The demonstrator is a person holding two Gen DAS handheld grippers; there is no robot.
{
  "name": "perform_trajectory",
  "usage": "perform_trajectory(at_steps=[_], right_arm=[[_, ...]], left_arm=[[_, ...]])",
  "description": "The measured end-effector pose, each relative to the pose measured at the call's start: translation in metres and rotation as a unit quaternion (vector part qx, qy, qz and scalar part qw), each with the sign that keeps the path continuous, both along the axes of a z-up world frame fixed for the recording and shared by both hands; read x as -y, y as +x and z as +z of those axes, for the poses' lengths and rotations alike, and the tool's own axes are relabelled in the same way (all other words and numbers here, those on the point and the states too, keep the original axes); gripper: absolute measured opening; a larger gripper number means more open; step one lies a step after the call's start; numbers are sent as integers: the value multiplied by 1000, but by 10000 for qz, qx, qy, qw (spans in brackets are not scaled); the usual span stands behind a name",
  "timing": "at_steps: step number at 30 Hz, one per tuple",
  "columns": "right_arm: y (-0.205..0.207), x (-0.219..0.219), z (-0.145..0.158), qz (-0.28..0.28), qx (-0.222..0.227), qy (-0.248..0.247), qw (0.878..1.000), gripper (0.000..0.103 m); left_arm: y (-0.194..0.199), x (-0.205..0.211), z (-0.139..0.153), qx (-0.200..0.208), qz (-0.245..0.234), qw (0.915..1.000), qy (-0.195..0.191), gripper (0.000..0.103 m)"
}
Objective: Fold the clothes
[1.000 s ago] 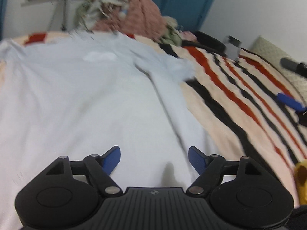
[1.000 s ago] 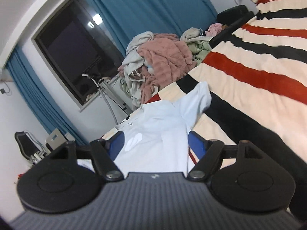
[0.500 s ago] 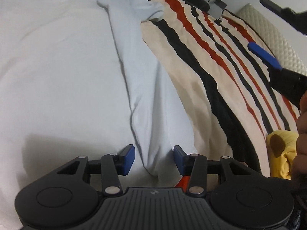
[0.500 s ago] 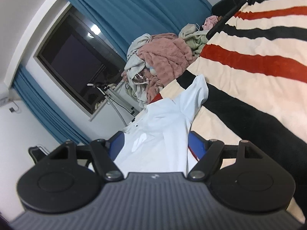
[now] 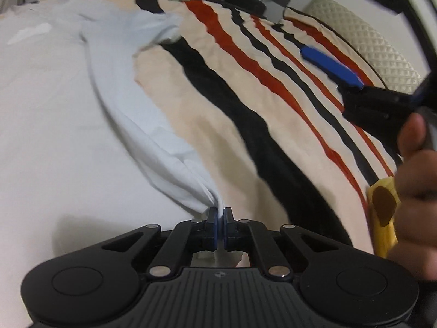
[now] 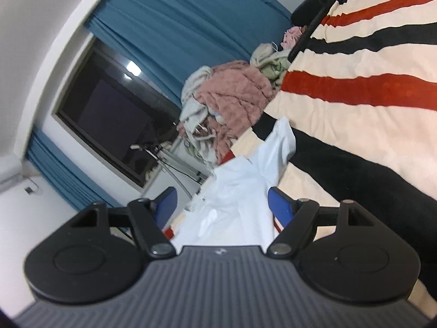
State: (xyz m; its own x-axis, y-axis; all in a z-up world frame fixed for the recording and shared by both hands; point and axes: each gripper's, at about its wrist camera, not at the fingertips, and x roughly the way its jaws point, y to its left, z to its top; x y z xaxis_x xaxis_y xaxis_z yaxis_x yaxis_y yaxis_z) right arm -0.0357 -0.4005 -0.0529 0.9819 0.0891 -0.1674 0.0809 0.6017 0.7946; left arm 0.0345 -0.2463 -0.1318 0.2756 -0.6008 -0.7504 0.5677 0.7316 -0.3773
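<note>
The left gripper (image 5: 220,216) has closed since the earlier frame, clamping the shirt (image 5: 68,125) hem at lower centre. The shirt's long axis runs away toward upper left; the right gripper (image 6: 221,205) hangs agape, farther off.

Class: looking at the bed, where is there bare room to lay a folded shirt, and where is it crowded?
Free: the striped blanket between the pale blue shirt and the quilted pillow, though the right gripper hovers over part. Crowded: the clothes pile at the far end.
</note>
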Motion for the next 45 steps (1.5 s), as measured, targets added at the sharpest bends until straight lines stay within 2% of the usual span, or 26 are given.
perform_trajectory(at_steps=[5,7,8,9,10,11,12,14,16,20,23,28,29,31,35,41,43,44,45], right_arm=[[4,4,-1,-13,20,-104,9999,76],[6,4,-3,28,-13,-105,9999,76],[8,4,-3,49,-29,-106,9999,76],[9,5,-4,70,-45,-106,9999,76],[10,5,-5,92,-52,-84,9999,76],[10,6,-7,117,-44,-19,9999,76],[11,7,-8,143,-39,58,9999,76],[13,9,-10,199,-36,205,9996,76],[22,10,-14,259,-60,317,9991,76],[84,14,-32,406,-317,273,9983,76],[131,17,-45,517,-510,240,9971,76],[209,22,-66,700,-830,185,9939,76],[225,24,-74,692,-909,175,9933,76],[256,28,-102,550,-1111,159,9922,76],[304,35,-142,401,-1193,192,9919,76],[370,34,-142,251,-884,-458,9947,76],[391,36,-138,170,-850,-639,9942,75],[398,36,-134,132,-872,-769,9931,72],[405,34,-129,99,-916,-944,9913,48]], left_arm=[[13,24,-21,-91,-64,9999,86,5],[16,23,-23,-145,-143,9998,44,10],[17,21,-22,-164,-201,9997,-2,22],[16,18,-17,-144,-257,9996,-19,40],[15,15,-12,-123,-313,9994,-35,50],[15,11,-6,-20,-291,9996,34,66],[15,4,2,164,-223,9995,132,75],[15,-14,17,486,-107,9984,275,81],[20,-39,31,681,39,9972,318,82],[37,-100,53,1198,671,9897,410,84],[54,-133,60,1568,1283,9780,503,85],[84,-168,62,1929,2268,9526,615,87],[89,-174,63,1921,2343,9511,604,90],[98,-193,66,1742,2398,9540,445,91],[124,-222,61,1399,2824,9486,282,91],[144,-260,59,1089,3148,9429,-29,91],[147,-265,57,1123,3194,9409,31,91],[150,-266,55,1148,3225,9396,84,91],[150,-267,54,1172,3256,9381,136,91]])
